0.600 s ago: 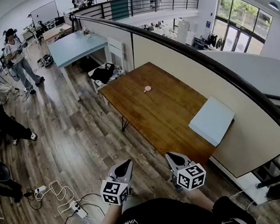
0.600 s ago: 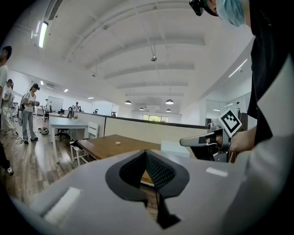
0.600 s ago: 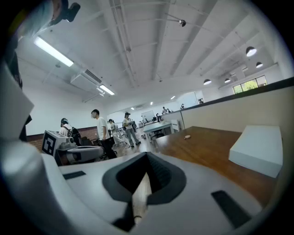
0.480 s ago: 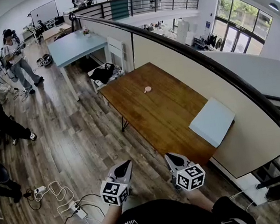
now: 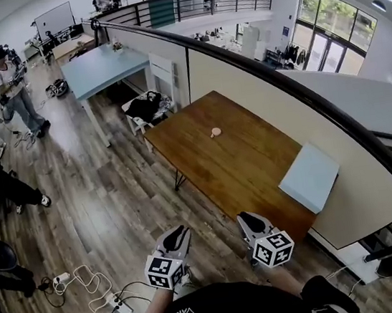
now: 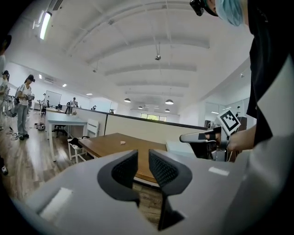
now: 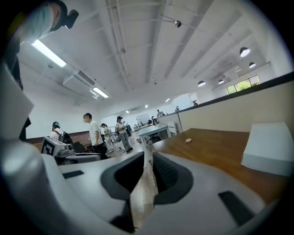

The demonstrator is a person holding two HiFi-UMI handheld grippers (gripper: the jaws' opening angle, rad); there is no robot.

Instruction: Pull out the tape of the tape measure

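The left gripper's (image 6: 142, 158) fingers (image 6: 123, 172) stand a narrow slit apart, with nothing between them; wood of the tabletop (image 5: 244, 163) shows through the gap. The right gripper's (image 7: 148, 160) fingers (image 7: 167, 174) are closed together and hold nothing. Both grippers sit low and close to the person's body, side by side but apart, with the fingers aimed forward toward the tabletop. Each carries its marker cube behind the fingers: the left cube (image 5: 163, 272) and the right cube (image 5: 273, 248).

Both grippers are over the wooden floor (image 5: 104, 201), short of the near end of the long brown tabletop. A pale flat box (image 5: 310, 177) lies at that near end, on the side by the partition wall (image 5: 259, 89). Well beyond it, toward the far end, rests a small pinkish round object (image 5: 214, 132), the only small item on the wood. It is too small to tell for sure that it is the tape measure, and it lies well apart from both grippers.

Past the tabletop stands a light blue table (image 5: 100, 68). White cables and a power strip (image 5: 103, 295) lie on the floor by the person's left side, and several people (image 5: 13, 91) stand farther off on the left.
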